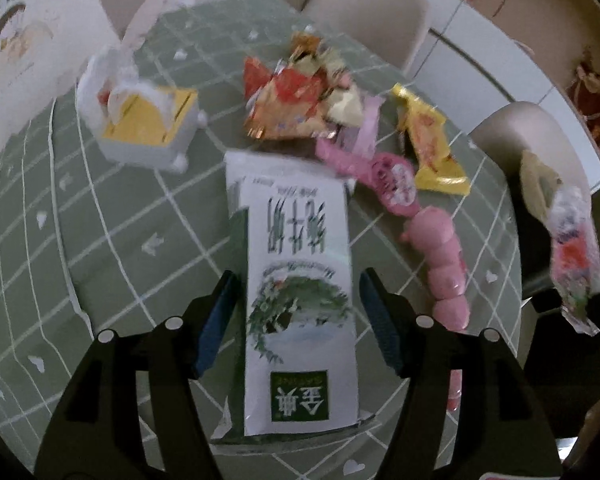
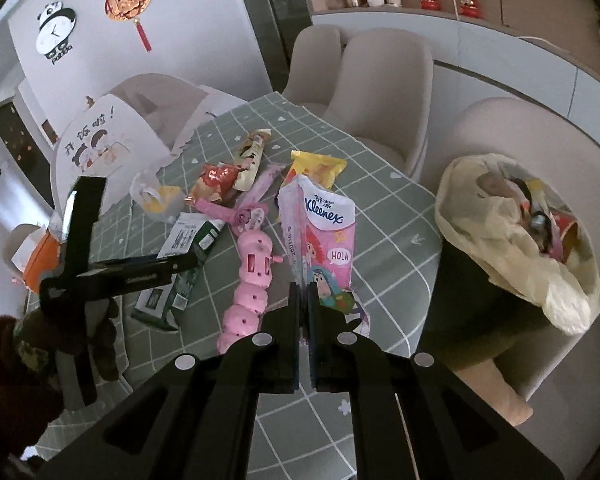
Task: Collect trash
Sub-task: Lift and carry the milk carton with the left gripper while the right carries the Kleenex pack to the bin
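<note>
Here, left claw point(image 1: 296, 320) astride blurred carton point(image 1: 300, 300), bag point(image 2: 512, 232) contents indistinct.

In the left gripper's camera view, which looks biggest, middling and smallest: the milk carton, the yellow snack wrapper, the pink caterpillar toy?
1. Milk carton, clearly largest, though it is nearest the camera.
2. Pink caterpillar toy.
3. Yellow snack wrapper, smallest and farther off.

Home dining room: checked table point(image 2: 380, 208), padded chairs point(image 2: 384, 92), panda clock point(image 2: 54, 32).
</note>
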A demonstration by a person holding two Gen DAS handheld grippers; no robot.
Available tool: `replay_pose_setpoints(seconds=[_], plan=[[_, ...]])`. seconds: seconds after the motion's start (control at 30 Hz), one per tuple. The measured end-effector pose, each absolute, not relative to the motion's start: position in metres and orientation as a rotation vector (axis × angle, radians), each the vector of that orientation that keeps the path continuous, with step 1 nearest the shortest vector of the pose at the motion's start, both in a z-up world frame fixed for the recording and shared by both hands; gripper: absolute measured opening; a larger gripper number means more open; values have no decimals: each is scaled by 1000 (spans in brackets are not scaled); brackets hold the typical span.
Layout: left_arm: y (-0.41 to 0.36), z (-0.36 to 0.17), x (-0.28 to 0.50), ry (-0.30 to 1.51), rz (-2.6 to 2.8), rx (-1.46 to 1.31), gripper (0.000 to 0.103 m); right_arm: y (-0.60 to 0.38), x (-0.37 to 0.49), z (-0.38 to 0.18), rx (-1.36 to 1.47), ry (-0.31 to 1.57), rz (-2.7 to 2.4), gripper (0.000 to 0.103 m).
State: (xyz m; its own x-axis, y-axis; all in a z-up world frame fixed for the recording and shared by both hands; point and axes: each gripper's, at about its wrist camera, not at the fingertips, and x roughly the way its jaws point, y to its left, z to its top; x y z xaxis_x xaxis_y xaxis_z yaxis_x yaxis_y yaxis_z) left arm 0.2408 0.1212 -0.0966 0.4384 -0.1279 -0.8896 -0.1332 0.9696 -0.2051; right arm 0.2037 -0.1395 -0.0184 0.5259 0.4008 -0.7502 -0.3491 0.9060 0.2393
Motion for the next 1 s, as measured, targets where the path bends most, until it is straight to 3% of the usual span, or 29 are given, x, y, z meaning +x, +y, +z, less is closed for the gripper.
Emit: replay_pose_setpoints(seconds=[0.07,0.43,1.0], plan=[[125,-100,237,1131,0,-287,55,-141,199,-19,63,910,449,6],[133,-67,193,1036,-90,-347,55,-132,184,-43,45,962,451,6],[85,81,177,643,-150,-235,55,-171,189,71,43,680,469,6]])
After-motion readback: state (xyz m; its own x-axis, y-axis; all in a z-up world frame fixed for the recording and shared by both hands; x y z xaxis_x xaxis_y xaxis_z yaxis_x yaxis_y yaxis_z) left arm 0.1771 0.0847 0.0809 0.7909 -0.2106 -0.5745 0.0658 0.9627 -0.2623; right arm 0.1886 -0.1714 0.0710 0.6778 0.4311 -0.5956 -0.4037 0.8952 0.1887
